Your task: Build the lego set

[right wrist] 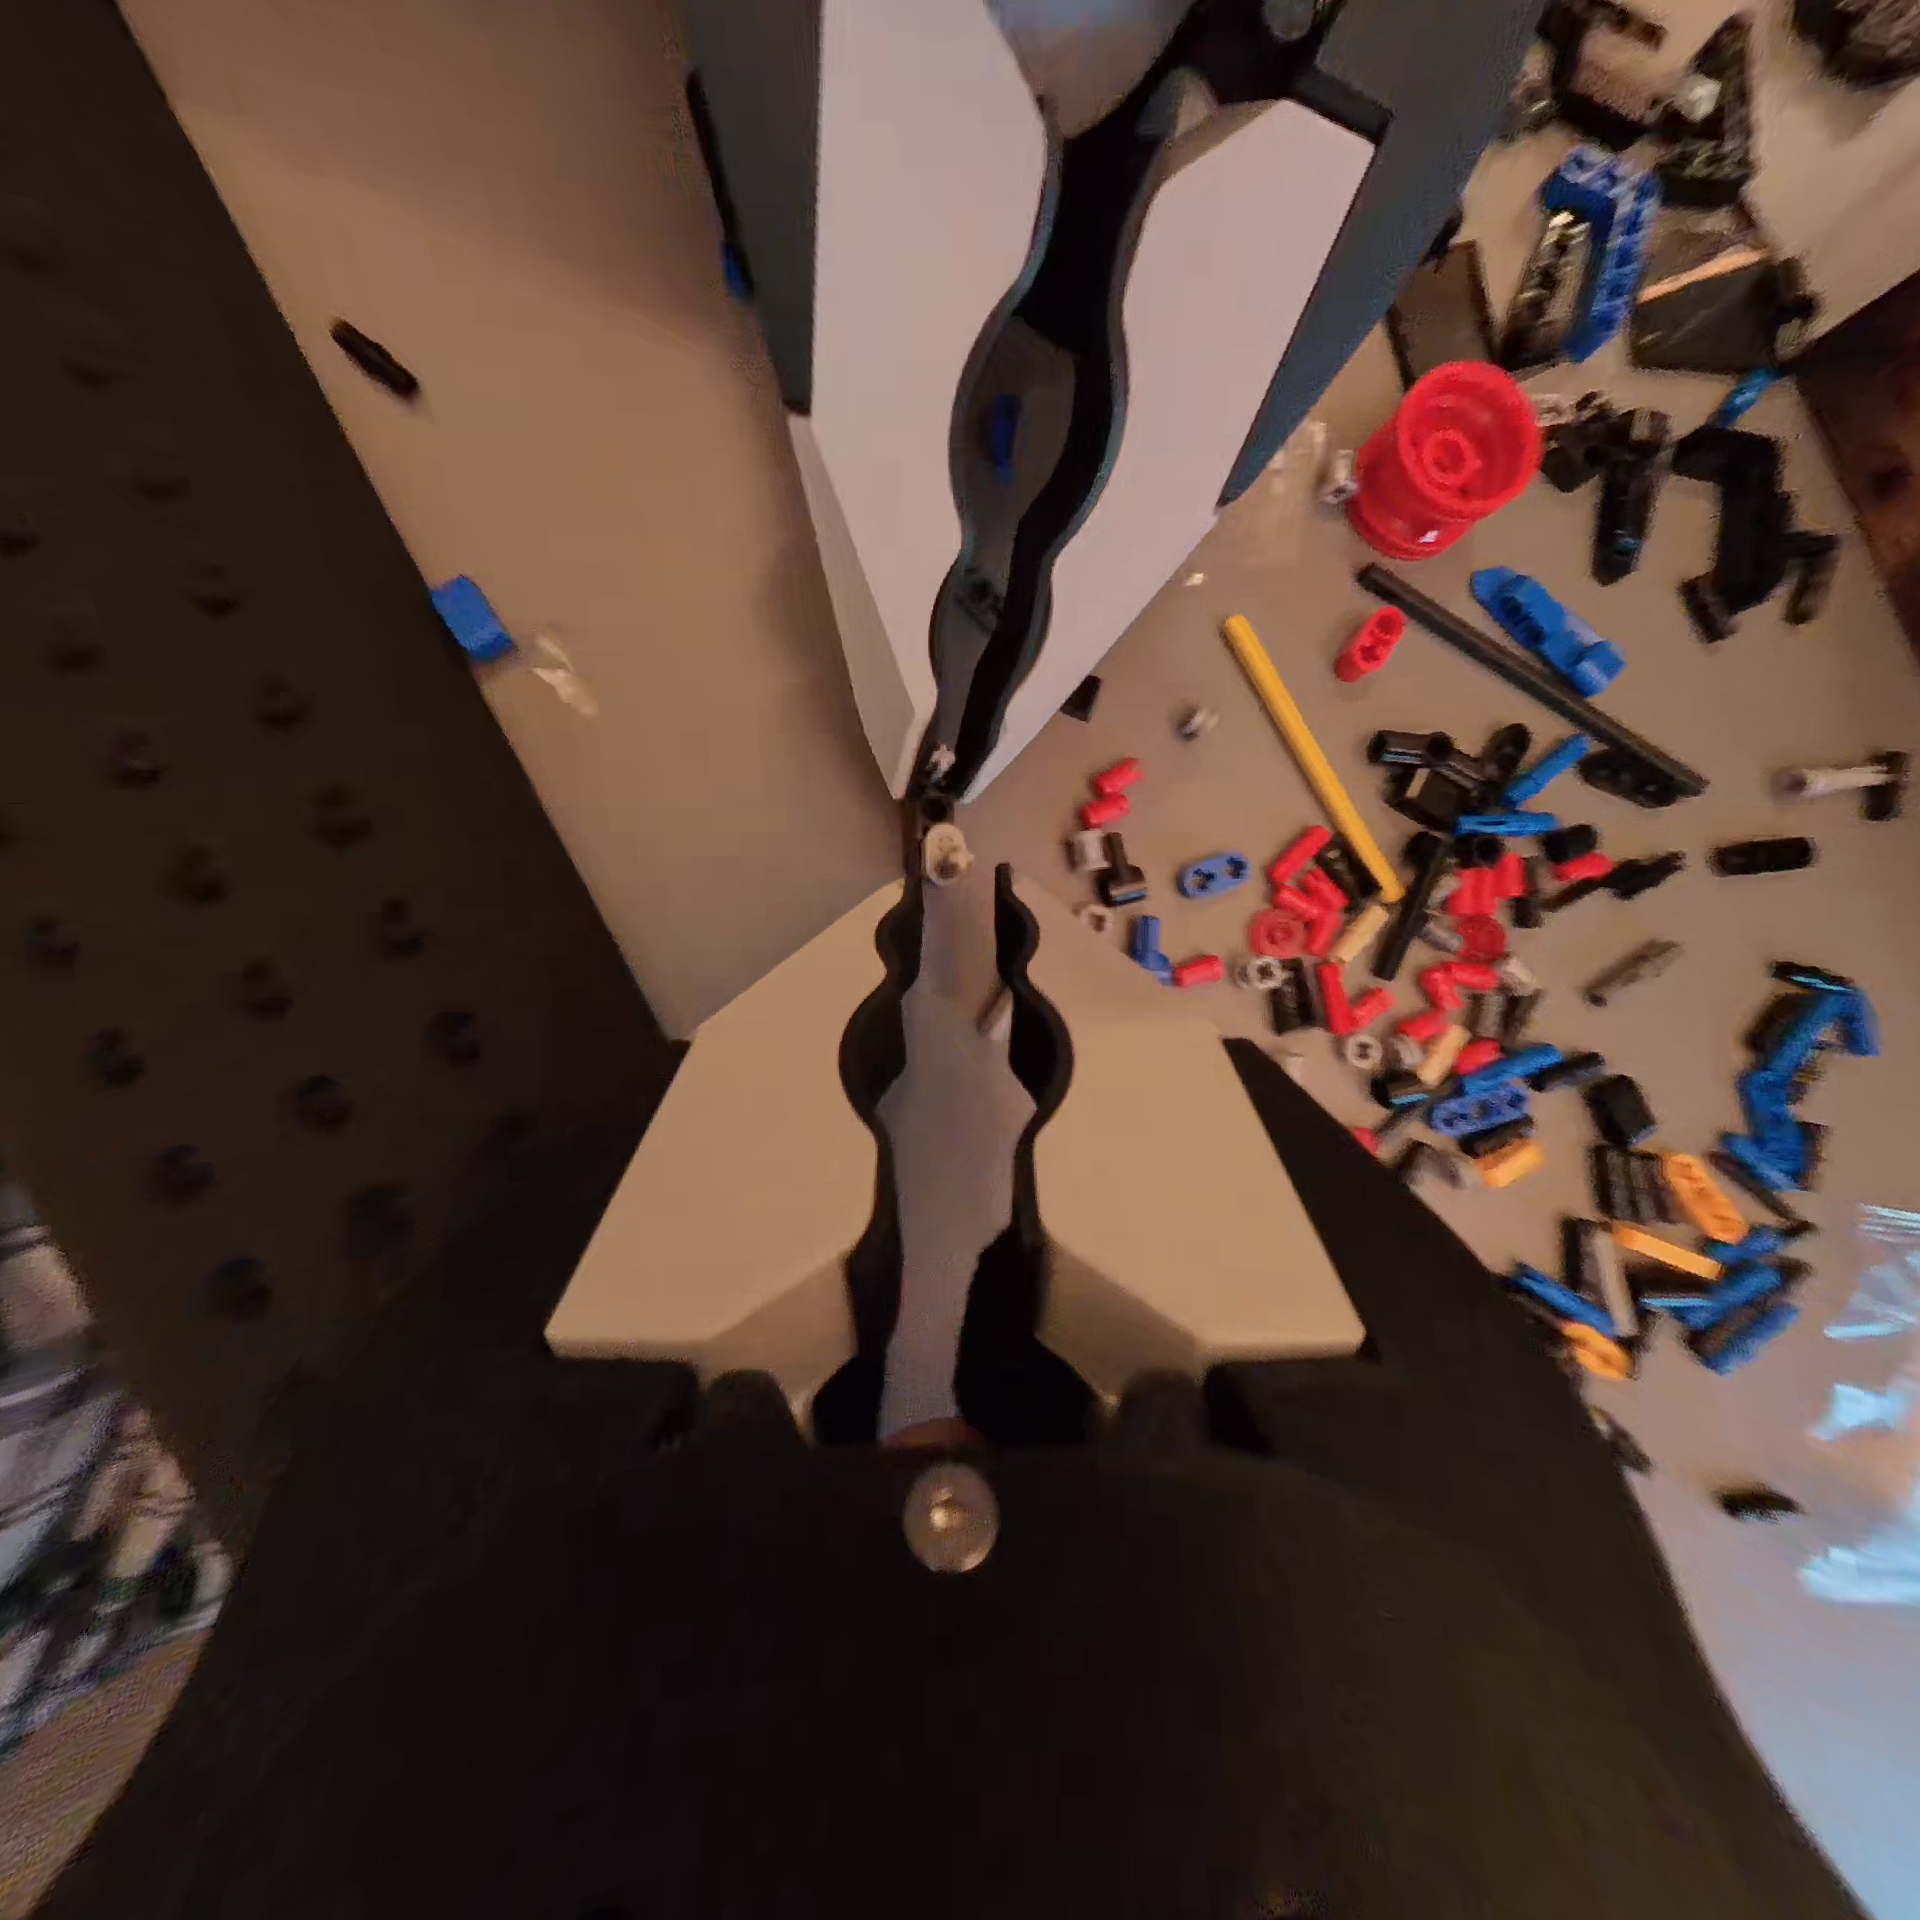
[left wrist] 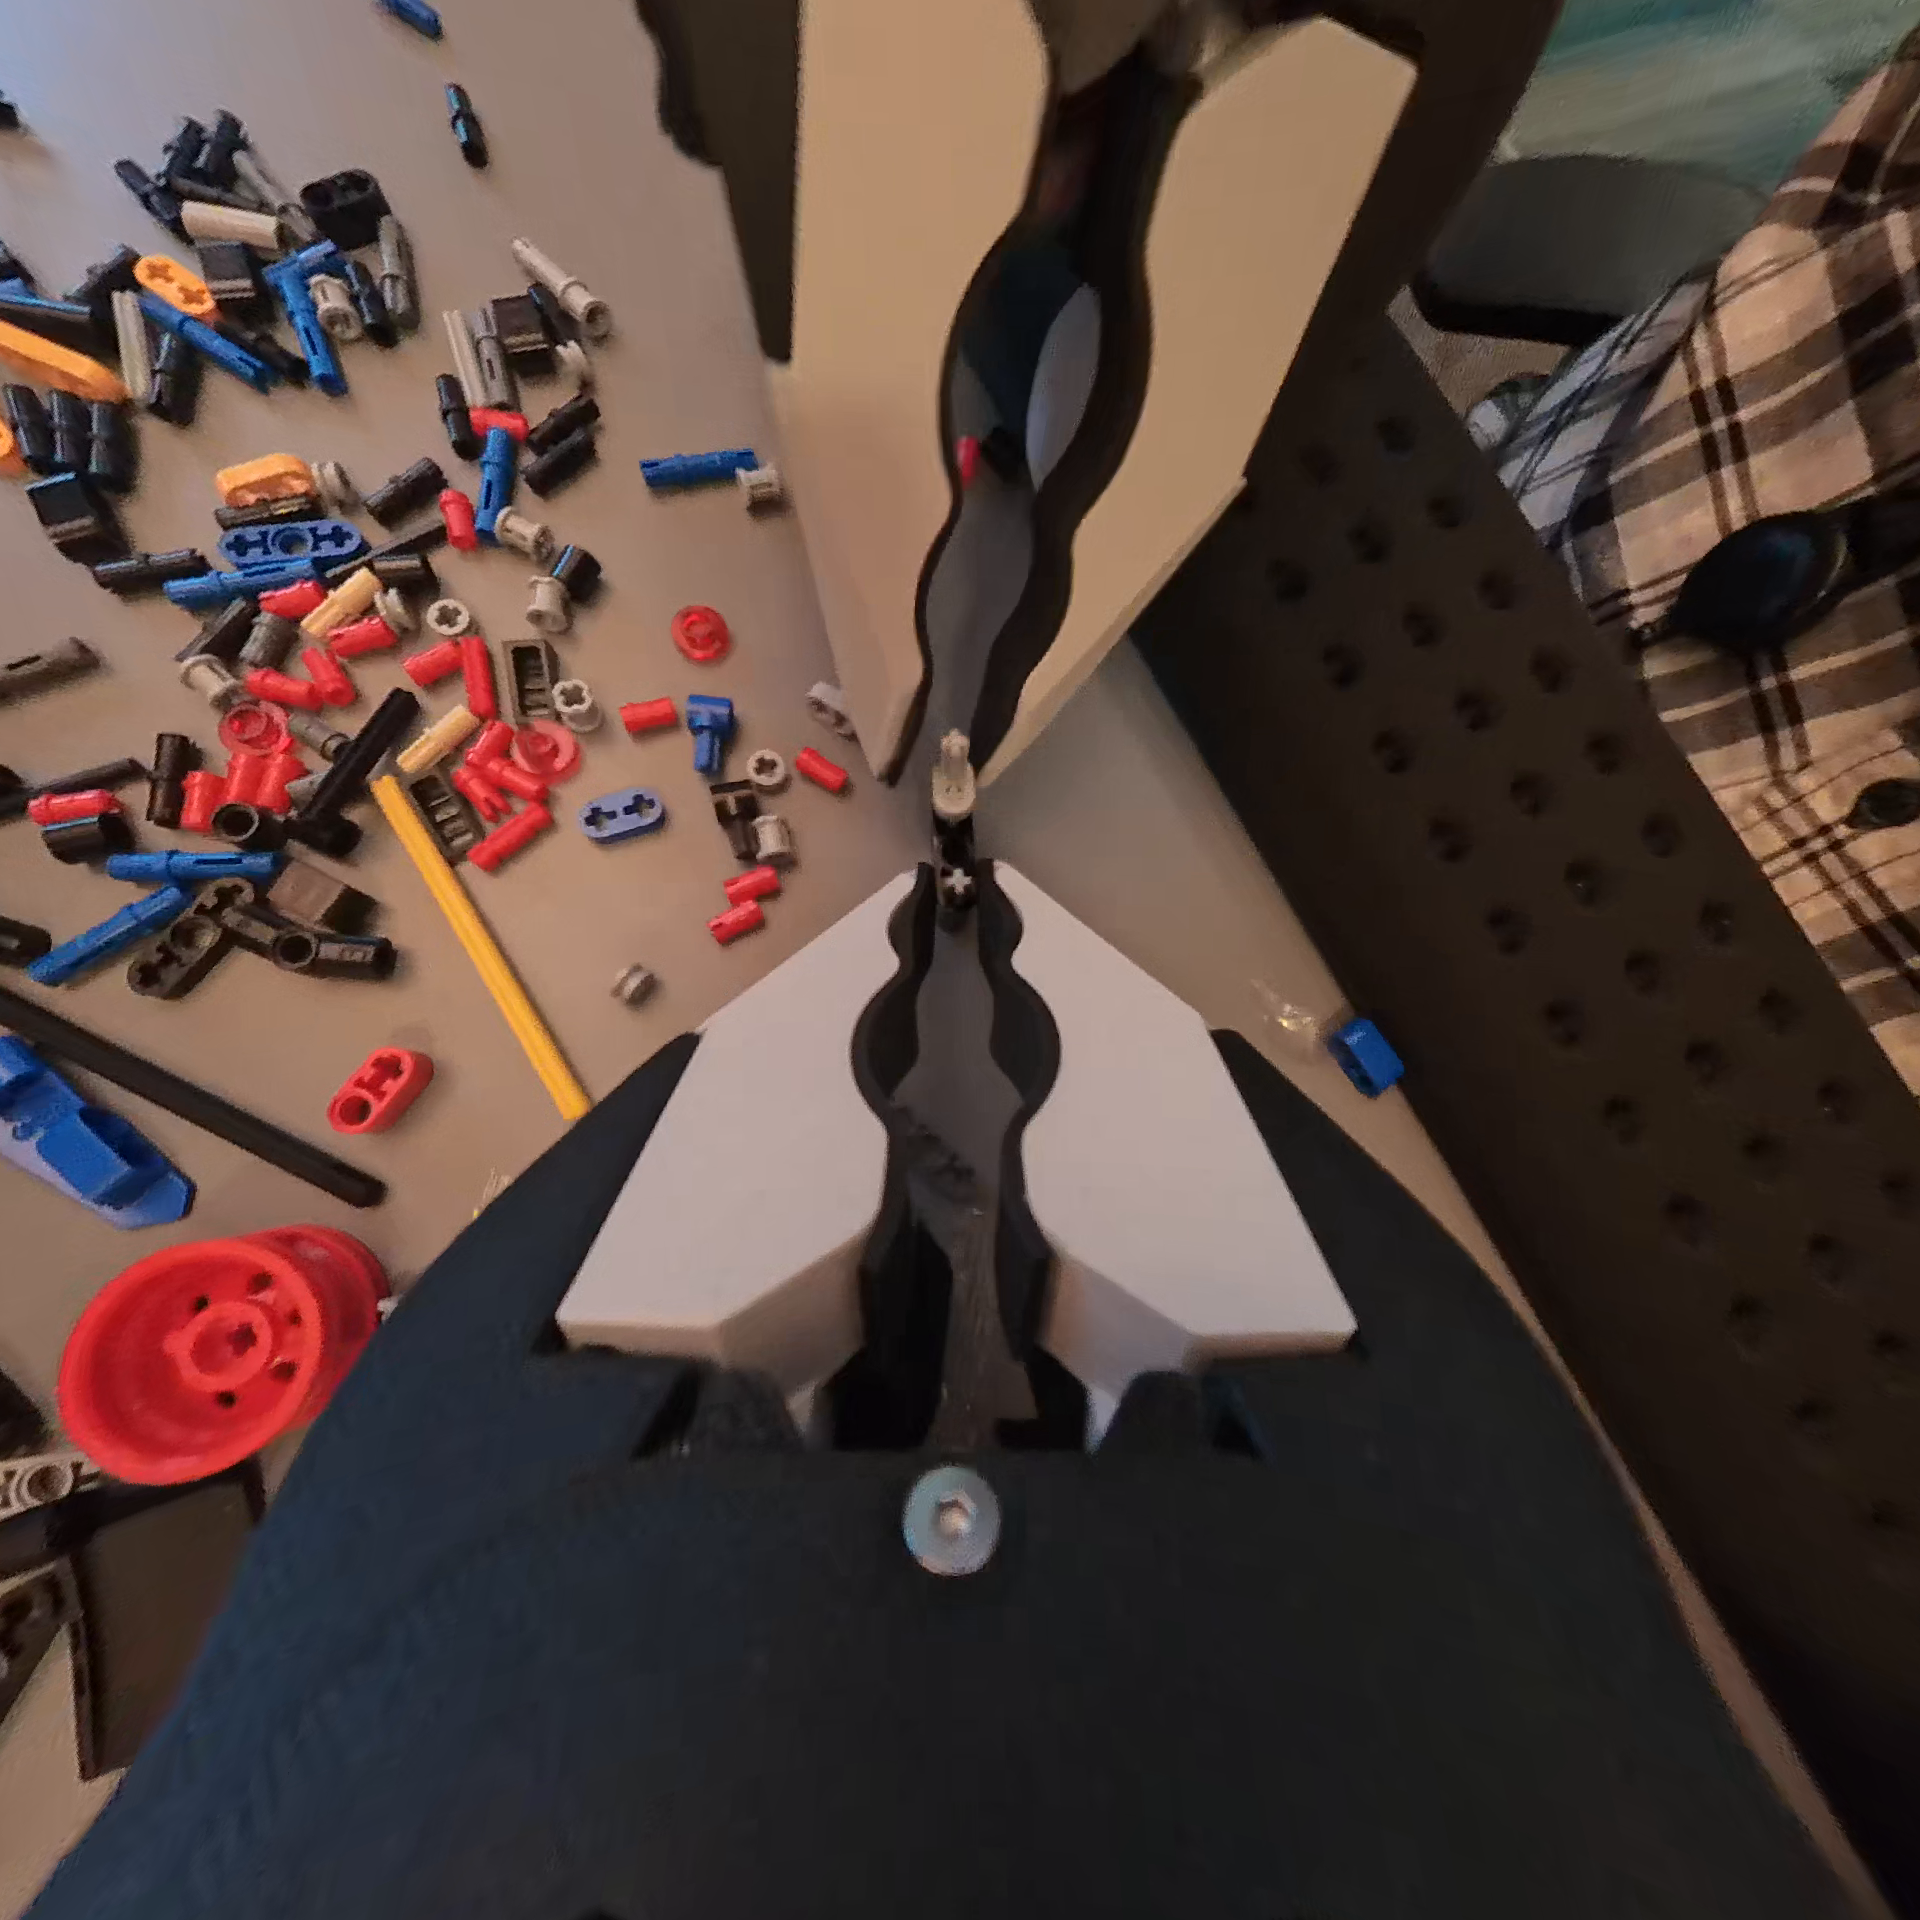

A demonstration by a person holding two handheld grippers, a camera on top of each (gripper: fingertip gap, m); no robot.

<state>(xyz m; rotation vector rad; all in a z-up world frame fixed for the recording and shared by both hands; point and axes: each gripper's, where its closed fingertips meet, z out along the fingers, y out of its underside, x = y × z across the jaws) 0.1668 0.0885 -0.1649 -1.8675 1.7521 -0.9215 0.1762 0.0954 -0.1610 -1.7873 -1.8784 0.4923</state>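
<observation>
Fingers of the left gripper (left wrist: 954, 891) pinch a black connector (left wrist: 954, 868); right gripper (right wrist: 961, 896) fingers stand slightly apart beside the grey pin (right wrist: 943, 854) in it.

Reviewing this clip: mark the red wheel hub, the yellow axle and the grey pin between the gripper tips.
red wheel hub (left wrist: 213, 1351), left wrist view, front face.
yellow axle (left wrist: 473, 940), left wrist view, mid-shaft.
grey pin (left wrist: 954, 777), left wrist view, its body.

Each camera sat close behind its own gripper, facing the other; both saw the red wheel (left wrist: 208, 1351) (right wrist: 1444, 457).
</observation>
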